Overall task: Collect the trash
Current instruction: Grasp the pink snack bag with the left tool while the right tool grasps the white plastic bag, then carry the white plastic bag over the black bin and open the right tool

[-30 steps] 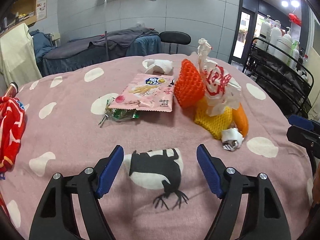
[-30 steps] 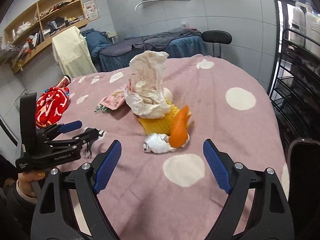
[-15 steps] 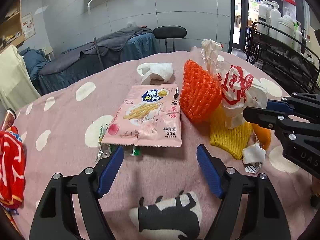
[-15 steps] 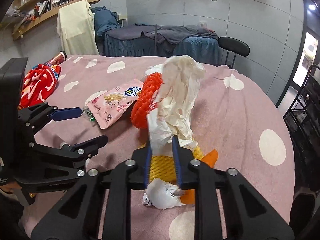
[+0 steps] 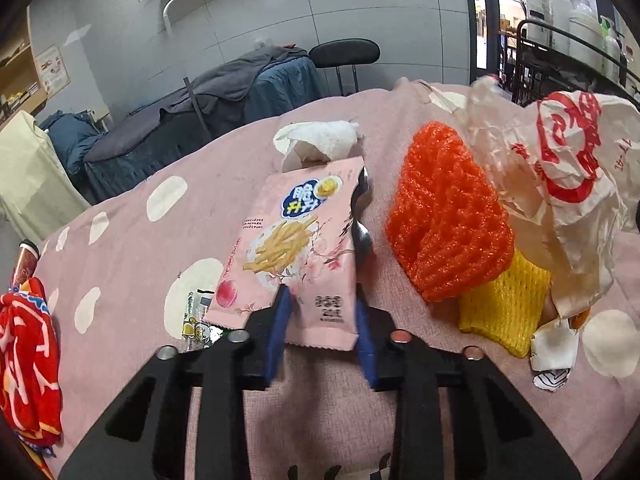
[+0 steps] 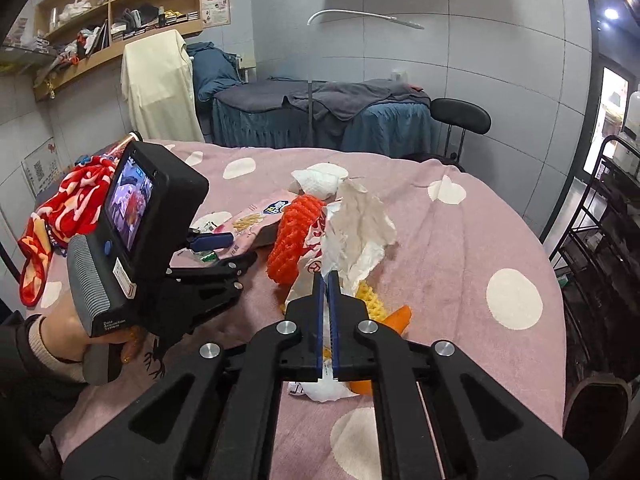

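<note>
Left tool (image 5: 320,320) closing across the light, crinkly snack packet's (image 5: 296,248) near edge; right tool (image 6: 327,312) clamped on the flimsy plastic bag (image 6: 352,232) beside it.

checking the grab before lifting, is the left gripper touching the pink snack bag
Touching. In the left wrist view the closing left gripper has the pink snack bag's lower edge between its blue pads, which press on it.

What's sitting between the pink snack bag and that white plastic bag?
The orange foam net lies between the snack bag and the plastic bag, clearest in the left wrist view.
</note>
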